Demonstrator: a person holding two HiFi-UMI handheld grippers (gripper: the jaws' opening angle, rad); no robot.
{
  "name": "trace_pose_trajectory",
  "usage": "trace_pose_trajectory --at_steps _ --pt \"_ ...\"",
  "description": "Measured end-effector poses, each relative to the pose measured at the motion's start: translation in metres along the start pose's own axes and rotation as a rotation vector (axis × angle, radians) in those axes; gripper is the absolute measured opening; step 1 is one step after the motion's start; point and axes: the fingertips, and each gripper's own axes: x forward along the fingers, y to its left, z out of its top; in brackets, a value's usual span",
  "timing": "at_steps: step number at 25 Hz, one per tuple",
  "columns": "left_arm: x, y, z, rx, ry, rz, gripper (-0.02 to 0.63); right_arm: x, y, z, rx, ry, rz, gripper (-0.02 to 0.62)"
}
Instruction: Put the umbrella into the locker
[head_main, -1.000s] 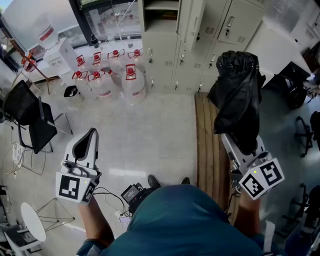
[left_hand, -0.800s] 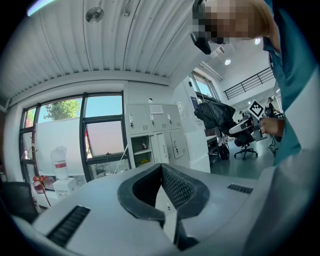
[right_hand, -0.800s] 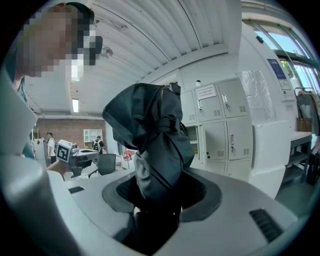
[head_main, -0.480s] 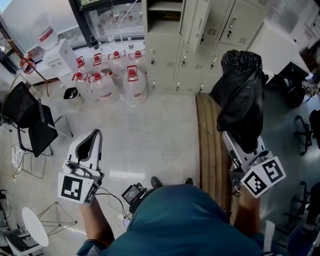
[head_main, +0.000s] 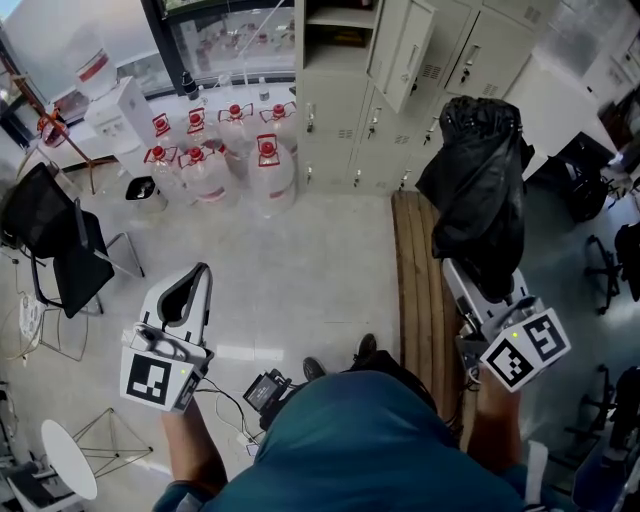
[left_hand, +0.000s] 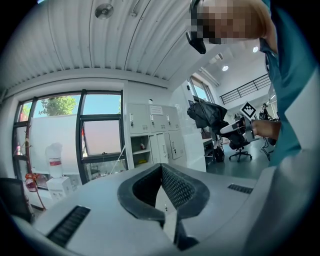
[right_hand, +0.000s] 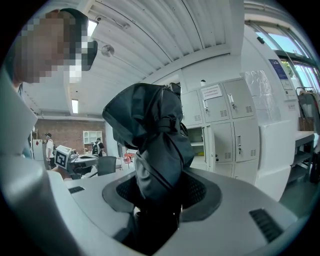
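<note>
The right gripper (right_hand: 160, 194) has its jaws set wide and pressed on the folded black umbrella (right_hand: 150, 135). The umbrella stands up out of the jaws, near the wooden bench (head_main: 415, 290) and apart from the lockers (head_main: 335, 110). One locker door (head_main: 408, 62) is open. The left gripper (left_hand: 161, 170) holds nothing, and its jaws seem to meet at the tips, above the floor.

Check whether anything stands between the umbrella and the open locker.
Nothing visible does. The umbrella in the right gripper faces the open locker, whose door is swung aside. The bottles stand off to one side.
</note>
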Motion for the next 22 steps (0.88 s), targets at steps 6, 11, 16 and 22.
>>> trace_pose_trajectory --at_steps 6,11,16,22 --pt "0.010 0.015 -0.011 -0.025 0.016 0.029 0.018 0.031 -0.008 0.002 -0.002 0.005 0.027 0.212" --pt "0.021 0.025 -0.012 -0.016 0.033 0.060 0.018 0.058 -0.019 0.006 0.000 0.011 0.062 0.212" --pt "0.048 0.033 -0.014 -0.016 0.048 0.083 0.018 0.089 -0.043 0.013 0.005 0.010 0.096 0.212" --pt "0.082 0.040 -0.002 -0.029 0.045 0.125 0.018 0.122 -0.070 0.020 0.009 0.016 0.126 0.212"
